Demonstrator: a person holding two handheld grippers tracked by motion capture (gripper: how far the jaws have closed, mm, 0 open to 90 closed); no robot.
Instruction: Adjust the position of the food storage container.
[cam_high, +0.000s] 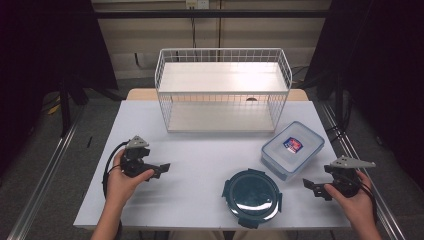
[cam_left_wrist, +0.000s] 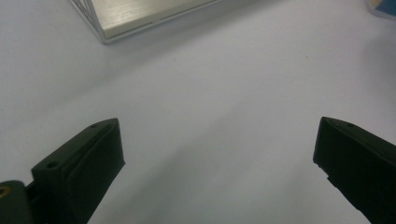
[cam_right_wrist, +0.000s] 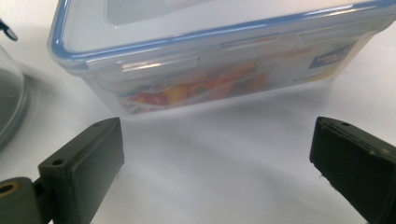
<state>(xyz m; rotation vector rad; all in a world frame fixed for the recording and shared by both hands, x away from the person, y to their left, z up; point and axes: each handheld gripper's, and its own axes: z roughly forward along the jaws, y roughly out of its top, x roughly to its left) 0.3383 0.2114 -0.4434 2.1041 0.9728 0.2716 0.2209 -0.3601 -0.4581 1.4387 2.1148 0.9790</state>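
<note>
Near edge, high view: two hands come in from the bottom of the frame. Left gripper sits lower left, right gripper lower right, both low over the white table. Both have their fingers spread wide, nothing between them. Left one points toward the right of the frame, right one points toward the left.

Round dark container with a clip lid, bottom center, just beside the near table edge, flat on the table, no long axis. It lies between the two grippers, nearer the right one, touching neither.

Rectangular clear box with blue-rimmed lid, right of center, just behind the round one and close to it. Lid up, label on top. Long axis runs diagonally, lower left to upper right of the frame.

Farthest: white wire rack with two shelves, upper center, long side across the frame.

Right gripper view: fingers wide apart, the clear box straight ahead across the upper frame, near but not touched. It shows the side wall, colourful print and lid clips, which the high view does not. Edge of the round container at far left.

Left gripper view: fingers wide apart over bare table, rack corner at upper left.
</note>
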